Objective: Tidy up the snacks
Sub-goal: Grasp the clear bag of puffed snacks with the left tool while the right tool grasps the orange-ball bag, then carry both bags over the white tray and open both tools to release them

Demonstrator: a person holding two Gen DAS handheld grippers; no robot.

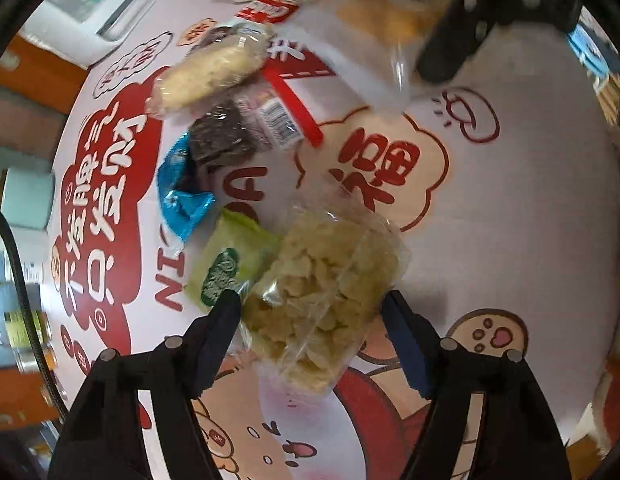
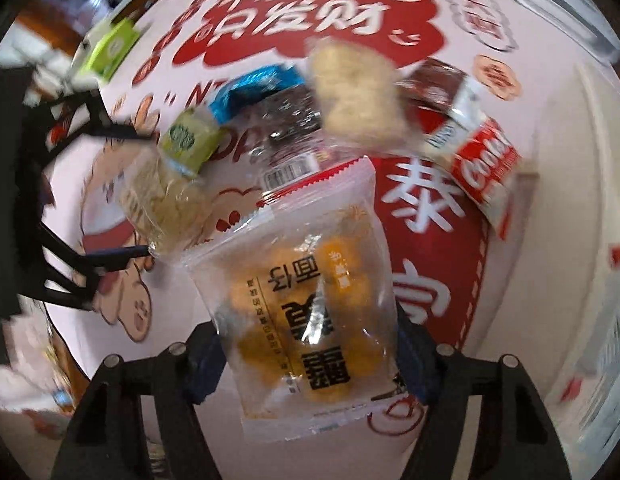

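Snack packets lie on a round table with a red-and-white printed cloth (image 1: 510,208). My left gripper (image 1: 312,304) has its jaws on either side of a clear bag of pale yellow puffed snack (image 1: 326,284), closed on it. My right gripper (image 2: 305,340) holds a clear packet of orange snacks with black lettering (image 2: 305,280) between its fingers. In the left wrist view that gripper (image 1: 450,36) and packet (image 1: 374,20) show blurred at the top. The left gripper (image 2: 145,196) and its bag (image 2: 161,200) show at the left of the right wrist view.
A green packet (image 1: 225,264), a blue packet (image 1: 181,196), a dark cookie packet (image 1: 229,136), a pale cracker packet (image 1: 209,72) and a red-and-white packet (image 1: 269,6) lie in a pile. A white appliance (image 1: 97,12) stands at the table's far edge.
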